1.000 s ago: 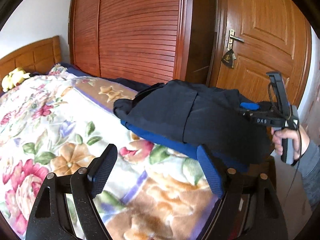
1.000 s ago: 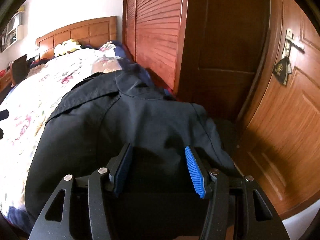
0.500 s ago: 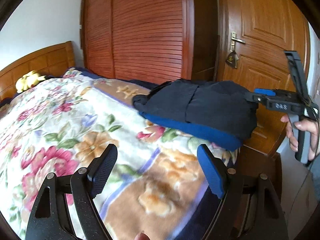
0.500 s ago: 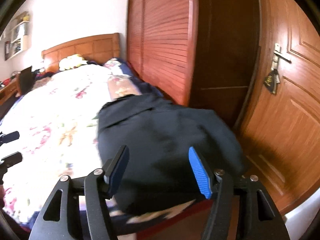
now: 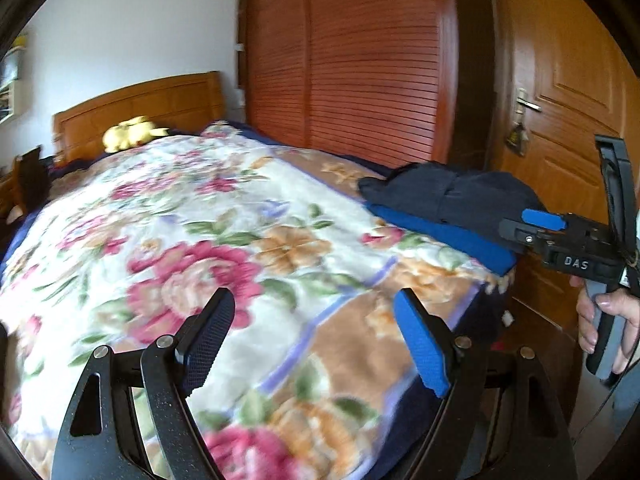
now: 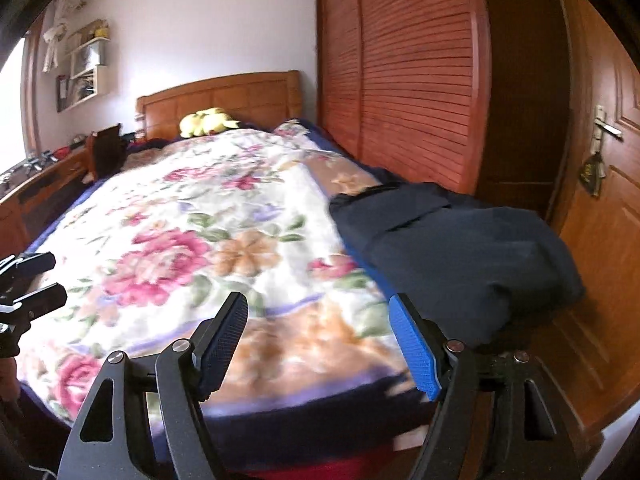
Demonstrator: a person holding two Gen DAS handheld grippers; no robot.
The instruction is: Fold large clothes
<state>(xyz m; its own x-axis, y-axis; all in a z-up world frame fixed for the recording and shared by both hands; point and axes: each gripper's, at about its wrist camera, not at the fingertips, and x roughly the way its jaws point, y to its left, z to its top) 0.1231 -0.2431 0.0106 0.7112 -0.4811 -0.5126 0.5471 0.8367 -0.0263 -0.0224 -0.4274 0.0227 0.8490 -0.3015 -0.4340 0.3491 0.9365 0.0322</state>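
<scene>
Both tools hang clear of the cloth. Our left gripper [image 5: 308,344] stands wide apart with only the floral blanket [image 5: 200,240] showing between its pads, and our right gripper [image 6: 320,344] is spreading its jaws at this moment, nothing caught in them either.

We judge the fold itself done — the dark garment [image 6: 460,256] lies as a compact bundle on the blanket at the bed's foot corner, on the side nearest the slatted wardrobe [image 6: 400,80] and the door [image 5: 560,100]. A band of blue fabric [image 5: 440,236] shows under its near edge; whether that is lining or a second piece we cannot tell.

From the left gripper the bundle sits well apart, ahead and off to the right. From the right gripper it is near, just past the blue pad and to the right of it, not touching.

To finish well, we should draw back with jaws wide so no pad snags the top layer. The far edge droops toward the door side of the mattress — a nudge inward might be wise if it starts to slide.
</scene>
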